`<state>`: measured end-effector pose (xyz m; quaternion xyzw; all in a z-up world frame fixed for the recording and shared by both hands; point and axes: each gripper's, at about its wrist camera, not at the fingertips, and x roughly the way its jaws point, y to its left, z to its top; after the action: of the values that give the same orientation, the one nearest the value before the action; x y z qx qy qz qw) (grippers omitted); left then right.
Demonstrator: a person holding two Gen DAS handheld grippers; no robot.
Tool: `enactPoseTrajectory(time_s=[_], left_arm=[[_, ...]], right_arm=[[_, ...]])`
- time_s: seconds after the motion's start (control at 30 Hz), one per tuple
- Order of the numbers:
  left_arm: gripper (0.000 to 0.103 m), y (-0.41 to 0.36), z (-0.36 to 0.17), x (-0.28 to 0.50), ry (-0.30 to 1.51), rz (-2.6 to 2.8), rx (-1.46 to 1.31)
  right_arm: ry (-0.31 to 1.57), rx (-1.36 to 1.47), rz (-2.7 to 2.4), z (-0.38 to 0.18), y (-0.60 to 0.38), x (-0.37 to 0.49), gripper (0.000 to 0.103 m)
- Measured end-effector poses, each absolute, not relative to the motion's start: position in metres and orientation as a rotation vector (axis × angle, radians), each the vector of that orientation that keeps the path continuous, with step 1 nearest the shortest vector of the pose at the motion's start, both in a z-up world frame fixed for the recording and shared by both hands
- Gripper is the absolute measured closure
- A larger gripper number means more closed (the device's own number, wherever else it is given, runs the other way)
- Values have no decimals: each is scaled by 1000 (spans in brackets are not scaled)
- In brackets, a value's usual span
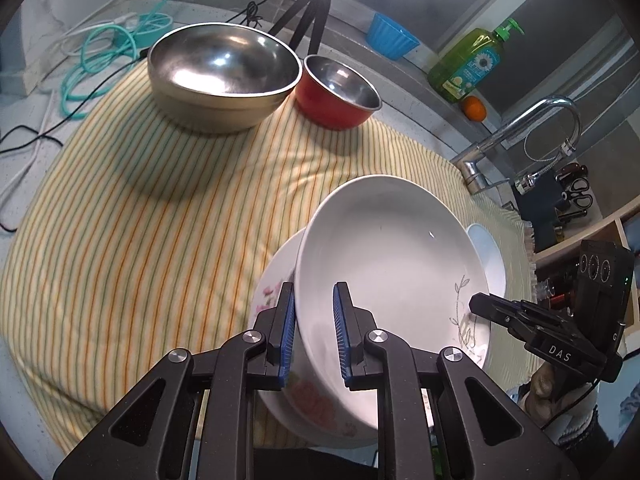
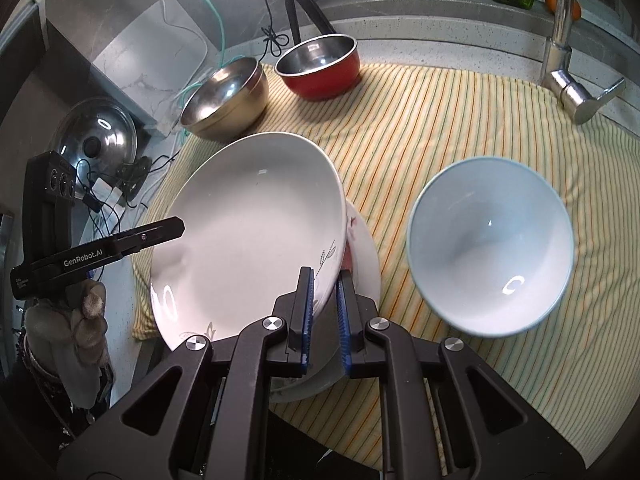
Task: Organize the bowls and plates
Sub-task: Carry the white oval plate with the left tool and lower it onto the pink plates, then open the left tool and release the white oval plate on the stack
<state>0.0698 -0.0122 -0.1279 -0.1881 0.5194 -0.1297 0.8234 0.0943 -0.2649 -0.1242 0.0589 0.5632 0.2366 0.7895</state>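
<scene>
A white deep plate (image 1: 392, 248) (image 2: 256, 232) with a grey leaf print hangs tilted just above a pink-flowered plate (image 1: 272, 292) (image 2: 366, 256) that lies on the striped cloth (image 1: 140, 220). My left gripper (image 1: 315, 320) is shut on the white plate's rim on one side. My right gripper (image 2: 325, 304) is shut on the opposite rim. Each gripper also shows in the other's view: the right gripper (image 1: 480, 304) and the left gripper (image 2: 176, 226). A pale blue bowl (image 2: 488, 240) (image 1: 486, 248) stands on the cloth just right of the plates.
At the back of the cloth stand a large steel bowl (image 1: 224, 68) (image 2: 226, 96) and a red bowl (image 1: 336, 92) (image 2: 320, 68). A tripod (image 1: 312, 12), cables, a blue cup (image 1: 390, 40) and a soap bottle (image 1: 468, 64) line the back. A faucet (image 2: 560, 60) rises at the right.
</scene>
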Motion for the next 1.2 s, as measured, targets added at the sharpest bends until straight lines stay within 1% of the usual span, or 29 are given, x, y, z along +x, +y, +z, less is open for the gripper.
enactPoseTrajectory(time_s=[0.3, 0.63, 0.7, 0.93, 1.0, 1.07, 1.13, 1.2], left_arm=[[87, -14, -137, 57, 1125, -276, -392], [87, -17, -141, 54, 1136, -271, -385], [87, -18, -141, 55, 1141, -272, -382], [87, -21, -146, 53, 1151, -261, -377], [87, -21, -145, 53, 1149, -257, -378], [87, -21, -145, 53, 1146, -252, -377], [87, -22, -145, 53, 1143, -248, -373], [87, -22, -145, 53, 1139, -244, -370]], right_arm=[[1251, 108, 498, -141, -261, 81, 91], [1256, 71, 484, -145, -261, 76, 91], [1256, 65, 483, -145, -261, 76, 89], [1255, 20, 480, -146, -257, 70, 87], [1254, 12, 482, -146, -256, 70, 85], [1255, 13, 497, -145, -255, 69, 76], [1249, -6, 500, -144, -251, 68, 73], [1239, -34, 496, -145, -247, 66, 73]])
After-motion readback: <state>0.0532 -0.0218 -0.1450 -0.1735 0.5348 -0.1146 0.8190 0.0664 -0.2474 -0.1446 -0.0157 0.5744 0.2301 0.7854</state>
